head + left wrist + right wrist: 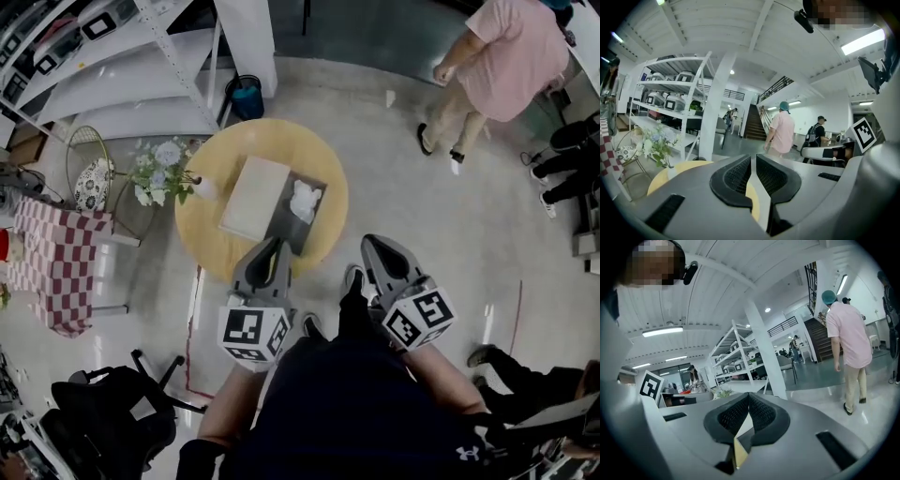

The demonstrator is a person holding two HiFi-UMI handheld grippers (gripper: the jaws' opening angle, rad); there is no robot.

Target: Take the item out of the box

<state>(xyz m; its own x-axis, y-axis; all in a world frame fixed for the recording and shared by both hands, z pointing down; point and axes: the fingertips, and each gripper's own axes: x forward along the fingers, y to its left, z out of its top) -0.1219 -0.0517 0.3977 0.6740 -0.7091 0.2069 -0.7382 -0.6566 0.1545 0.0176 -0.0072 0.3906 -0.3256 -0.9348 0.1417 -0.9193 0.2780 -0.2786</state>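
On the round yellow table (211,234) lies an open dark box (298,214) with a white crumpled item (305,201) inside it. The box's pale lid (253,197) lies flat beside it on the left. My left gripper (274,243) hovers over the table's near edge, just short of the box, jaws shut with nothing between them. My right gripper (367,242) hangs to the right of the table's near edge, also shut and empty. In the left gripper view the pads (739,176) meet, and the table (658,179) shows below. The right gripper view shows its pads (761,412) meeting too.
A vase of flowers (161,178) stands at the table's left edge. A checked cloth table (52,262) and a wire chair (92,173) stand to the left, white shelving (122,66) behind. A person in a pink shirt (506,66) walks at upper right. A dark chair (112,412) is at lower left.
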